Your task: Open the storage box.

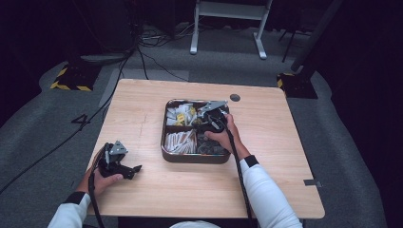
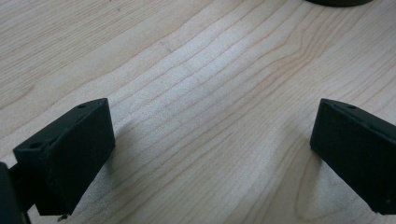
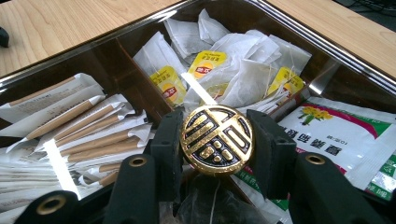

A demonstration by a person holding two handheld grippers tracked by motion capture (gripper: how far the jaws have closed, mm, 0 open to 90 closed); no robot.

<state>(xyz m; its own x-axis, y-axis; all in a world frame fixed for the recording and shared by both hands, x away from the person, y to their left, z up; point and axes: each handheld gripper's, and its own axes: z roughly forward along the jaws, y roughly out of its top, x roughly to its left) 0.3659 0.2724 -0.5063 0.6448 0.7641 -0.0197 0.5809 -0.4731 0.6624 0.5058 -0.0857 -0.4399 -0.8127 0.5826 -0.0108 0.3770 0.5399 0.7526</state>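
A light wooden table (image 1: 142,109) fills the middle of the frame. At its centre sits a dark compartmented tray (image 1: 190,158). A small dark round disc (image 1: 235,98) lies near the upper right edge.

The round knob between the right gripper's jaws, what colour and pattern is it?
Gold with a raised ornamental character design on black; the round knob shows best in the right gripper view.

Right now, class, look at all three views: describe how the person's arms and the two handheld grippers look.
Both arms wear white sleeves with dark cuffs. The left gripper and right gripper are black, each topped by a grey three-cornered plate and trailing a black cable. The jaws are blocky black pads; brass-coloured eyelets sit behind the right gripper's.
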